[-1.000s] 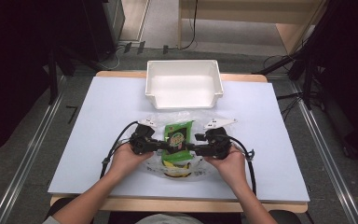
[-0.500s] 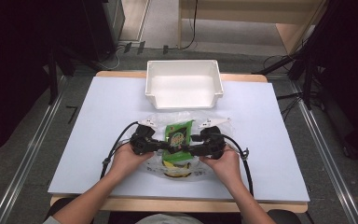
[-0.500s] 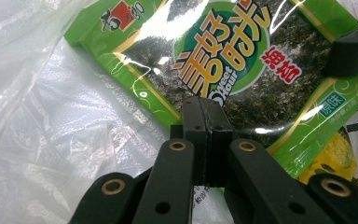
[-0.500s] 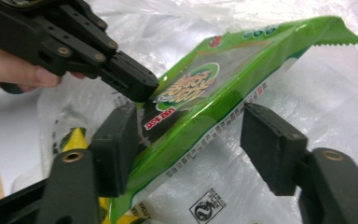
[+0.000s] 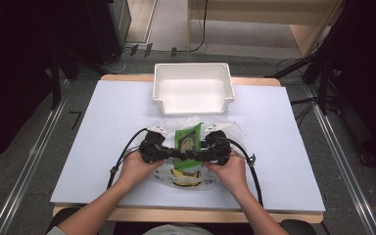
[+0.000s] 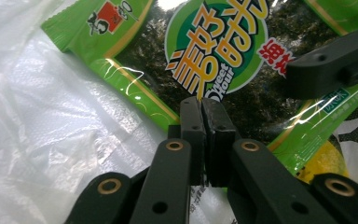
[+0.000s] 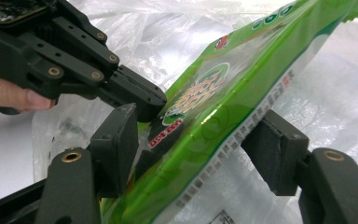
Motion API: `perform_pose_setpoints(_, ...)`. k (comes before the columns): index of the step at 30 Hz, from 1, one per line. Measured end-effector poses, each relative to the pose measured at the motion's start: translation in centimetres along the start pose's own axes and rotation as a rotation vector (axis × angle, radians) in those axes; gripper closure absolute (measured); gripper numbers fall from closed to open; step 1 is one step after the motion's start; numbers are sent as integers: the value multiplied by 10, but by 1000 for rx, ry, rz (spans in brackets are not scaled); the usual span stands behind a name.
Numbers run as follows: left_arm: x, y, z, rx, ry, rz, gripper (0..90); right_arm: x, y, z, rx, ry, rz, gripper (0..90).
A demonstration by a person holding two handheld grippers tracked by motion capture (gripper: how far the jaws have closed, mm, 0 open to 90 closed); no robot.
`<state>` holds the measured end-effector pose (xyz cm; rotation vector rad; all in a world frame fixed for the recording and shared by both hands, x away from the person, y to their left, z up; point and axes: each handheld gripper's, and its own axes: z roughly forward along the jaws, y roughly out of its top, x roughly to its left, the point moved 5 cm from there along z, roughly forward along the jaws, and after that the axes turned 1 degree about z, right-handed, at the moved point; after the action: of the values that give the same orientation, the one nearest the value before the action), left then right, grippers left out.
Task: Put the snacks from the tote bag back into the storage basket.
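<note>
Two grippers: both met at a green snack packet (image 5: 188, 141) lying on a clear plastic bag (image 5: 225, 128) on the tabletop (image 5: 103, 127), nearer the person than the white bin (image 5: 194, 88).
Left gripper (image 6: 201, 108): jaws pressed together; whether they pinched the packet's near edge or only the bag film could not be told.
Right gripper (image 7: 198, 140): jaws spread, one on each side of the tilted packet (image 7: 233, 102), pads apparently not pressing it; they had just been opening.
Packet weight: judged very light, mostly air and thin dried sheets.
Packet stiffness: floppy foil film, likely to sag or twist if held at one corner.
Surface: glossy and probably slippery, more so against the crinkled bag.
Fragility: contents looked brittle, so a hard squeeze across the middle risked crushing them.
Best hold: the flat sealed edge seam, gripped firmly.
</note>
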<state>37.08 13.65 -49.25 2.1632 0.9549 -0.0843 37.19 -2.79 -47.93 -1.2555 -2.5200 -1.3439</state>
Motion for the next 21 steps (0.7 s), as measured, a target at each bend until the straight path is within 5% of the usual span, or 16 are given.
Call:
perform_pose_setpoints(5, 1, 1, 0, -3, -37, -34, 858, -3, -2, 3, 18, -21, -12, 416)
perform_pose_setpoints(21, 14, 5, -33, -96, -39, -75, 659, -6, -2, -10, -3, 48, 30, 575)
